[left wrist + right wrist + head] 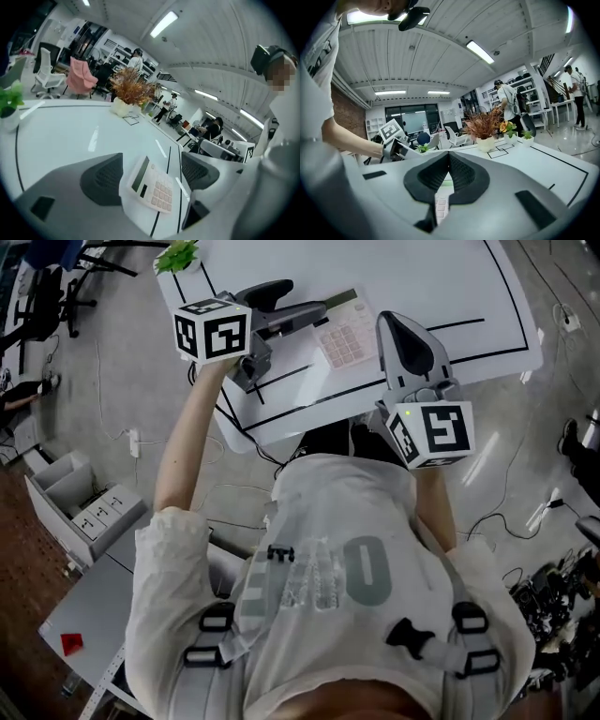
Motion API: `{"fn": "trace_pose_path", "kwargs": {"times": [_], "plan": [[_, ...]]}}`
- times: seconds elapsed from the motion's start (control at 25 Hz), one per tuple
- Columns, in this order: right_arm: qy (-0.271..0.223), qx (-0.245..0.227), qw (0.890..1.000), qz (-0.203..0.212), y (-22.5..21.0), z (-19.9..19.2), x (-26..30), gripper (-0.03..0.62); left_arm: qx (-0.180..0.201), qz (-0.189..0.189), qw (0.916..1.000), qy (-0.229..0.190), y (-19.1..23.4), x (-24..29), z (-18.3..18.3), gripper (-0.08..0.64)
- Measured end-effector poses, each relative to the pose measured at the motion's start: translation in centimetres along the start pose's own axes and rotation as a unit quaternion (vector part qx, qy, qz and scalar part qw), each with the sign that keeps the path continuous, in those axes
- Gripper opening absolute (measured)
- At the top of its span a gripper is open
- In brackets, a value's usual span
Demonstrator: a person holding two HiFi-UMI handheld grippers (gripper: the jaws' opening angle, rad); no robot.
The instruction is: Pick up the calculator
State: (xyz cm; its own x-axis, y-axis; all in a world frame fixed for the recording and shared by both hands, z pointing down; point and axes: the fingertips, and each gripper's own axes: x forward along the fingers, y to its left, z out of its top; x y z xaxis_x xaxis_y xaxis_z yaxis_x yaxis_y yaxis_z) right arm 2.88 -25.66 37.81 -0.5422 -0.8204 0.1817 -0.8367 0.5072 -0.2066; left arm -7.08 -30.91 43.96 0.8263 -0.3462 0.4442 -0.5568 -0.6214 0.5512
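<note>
A white calculator (342,334) with pinkish keys lies flat on the white table (441,287) near its front edge. My left gripper (298,307) reaches in from the left, and in the left gripper view the calculator (151,185) sits between its wide-apart jaws; the left gripper (152,169) is open. My right gripper (401,334) hovers just right of the calculator. Its jaws are pressed together with nothing between them, so the right gripper (449,172) is shut. A strip of the calculator (440,206) shows below them.
Black lines (469,322) cross the table. A small green plant (178,254) stands at the far left corner. A pot of dried flowers (131,91) sits further back on the table. A grey cabinet (80,502) and cables lie on the floor.
</note>
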Motion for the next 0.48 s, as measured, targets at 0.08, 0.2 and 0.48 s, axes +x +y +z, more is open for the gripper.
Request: {"fn": "trace_pose_path", "kwargs": {"times": [0.08,0.2,0.48], "plan": [[0.011,0.01,1.0,0.0,-0.5,-0.8,0.8,0.006,-0.028,-0.012,0.9993,0.02,1.5,1.0,-1.1,0.4],[0.026,0.019,0.999,-0.003,-1.6,-1.8,2.0,0.006,-0.067,-0.042,0.9954,0.055,2.7,2.6,-2.5,0.4],[0.042,0.033,0.999,-0.005,-3.0,-2.7,4.2,0.006,-0.115,-0.103,0.979,0.134,2.8,4.3,-5.0,0.399]]}}
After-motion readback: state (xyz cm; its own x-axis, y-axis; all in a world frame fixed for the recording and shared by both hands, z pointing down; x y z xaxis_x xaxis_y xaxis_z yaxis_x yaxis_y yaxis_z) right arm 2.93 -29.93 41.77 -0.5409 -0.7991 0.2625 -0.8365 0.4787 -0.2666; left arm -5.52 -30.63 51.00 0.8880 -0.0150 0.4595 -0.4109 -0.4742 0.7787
